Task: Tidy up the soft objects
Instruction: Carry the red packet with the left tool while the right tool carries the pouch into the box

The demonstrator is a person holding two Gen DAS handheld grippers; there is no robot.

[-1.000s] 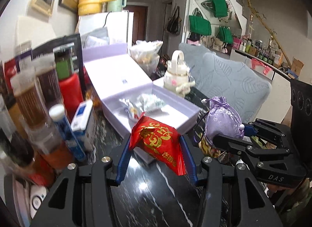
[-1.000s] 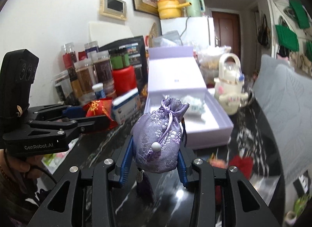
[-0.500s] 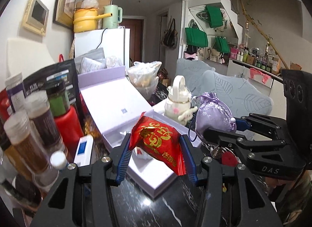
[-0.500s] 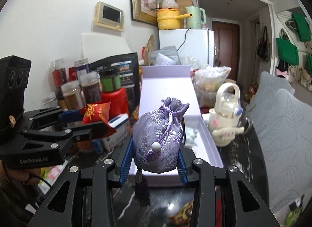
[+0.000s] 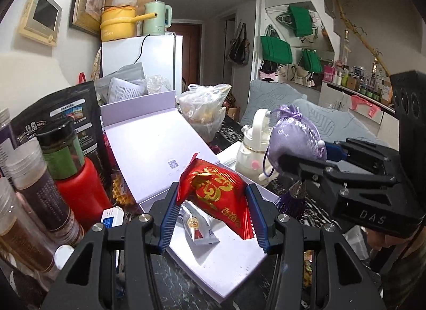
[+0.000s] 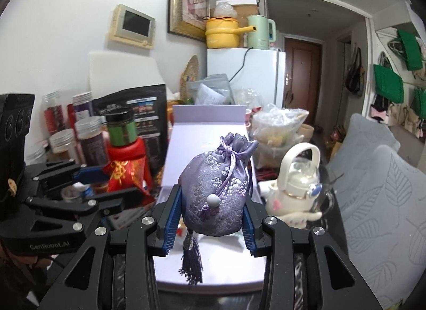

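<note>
Since both soft items look bound for the lavender box (image 5: 234, 264), we hold them above its tray: left gripper (image 5: 213, 211) clamped on red packet (image 5: 215, 195), right gripper (image 6: 211, 216) on purple pouch (image 6: 215, 184).

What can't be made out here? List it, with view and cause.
- Left wrist view: the lavender box floor is partly hidden by the red packet in the left gripper.
- Right wrist view: the purple pouch in the right gripper hides the box's contents.
- Both views: jar labels too small to read.
</note>
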